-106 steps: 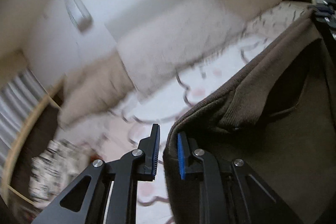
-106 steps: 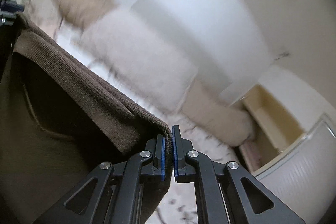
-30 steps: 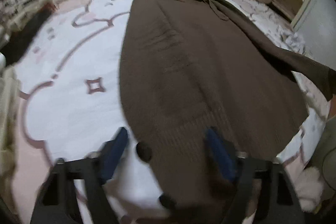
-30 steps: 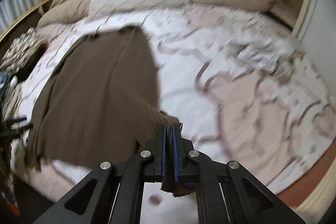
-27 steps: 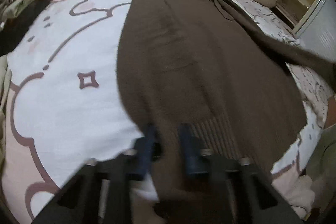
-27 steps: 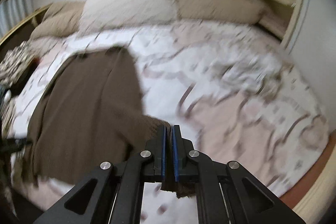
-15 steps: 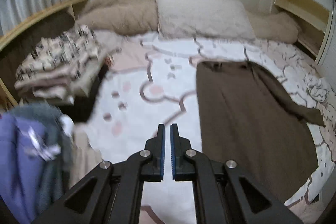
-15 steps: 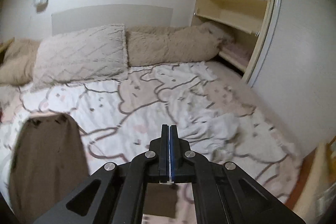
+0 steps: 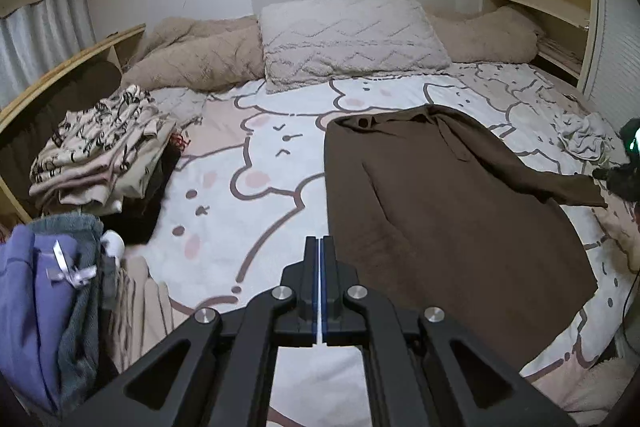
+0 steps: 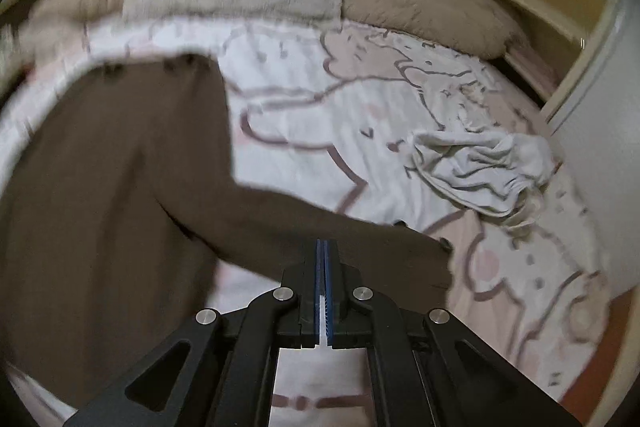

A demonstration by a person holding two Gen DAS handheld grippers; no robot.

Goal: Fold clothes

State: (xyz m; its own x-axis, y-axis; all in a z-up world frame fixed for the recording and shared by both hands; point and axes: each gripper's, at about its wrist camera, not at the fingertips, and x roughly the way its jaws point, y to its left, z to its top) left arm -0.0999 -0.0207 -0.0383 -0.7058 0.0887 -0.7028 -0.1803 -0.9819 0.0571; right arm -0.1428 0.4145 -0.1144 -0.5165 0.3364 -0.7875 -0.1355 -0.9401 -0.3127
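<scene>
Both our grippers, left [image 9: 320, 247] and right [image 10: 324, 251], have let go, jaws clenched empty; we see the brown sweater [image 9: 440, 211] flat, one sleeve [image 10: 320, 231] stretched right.

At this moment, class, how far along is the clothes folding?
Done: a folded stack sits at the bed's left edge. In hand: nothing; both the left tongs and right tongs are shut and empty, and the brown sweater lies spread flat, one sleeve out. Left: folding it and the crumpled white garment.
</scene>
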